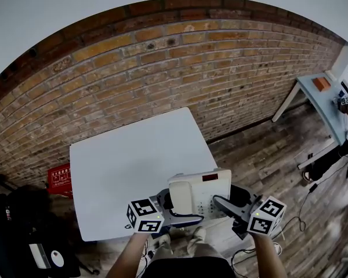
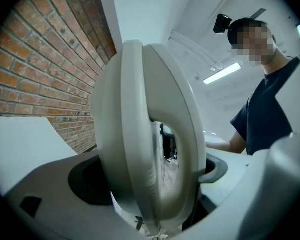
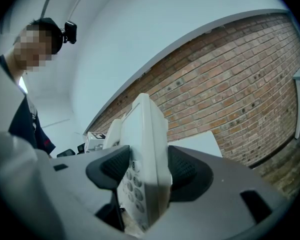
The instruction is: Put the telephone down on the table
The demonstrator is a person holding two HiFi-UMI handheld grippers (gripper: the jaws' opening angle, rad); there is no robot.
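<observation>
A white desk telephone [image 1: 200, 191] with a red display strip is held between both grippers at the near right corner of the white table [image 1: 127, 155]. My left gripper [image 1: 176, 208] is shut on its handset side. In the left gripper view the curved handset [image 2: 150, 134] fills the gap of the left gripper [image 2: 150, 184]. My right gripper [image 1: 224, 199] is shut on the keypad side. There the phone body [image 3: 147, 154] stands edge-on with its buttons facing left, clamped by the dark pads [image 3: 110, 166] of the right gripper [image 3: 145, 176]. I cannot tell whether the phone touches the table.
A brick wall [image 1: 162, 62] runs behind the table. A red box [image 1: 59, 179] sits on the floor at the table's left, with black equipment [image 1: 23, 236] nearer. A pale blue table [image 1: 325, 100] stands far right. Cables lie on the wooden floor [image 1: 261, 149].
</observation>
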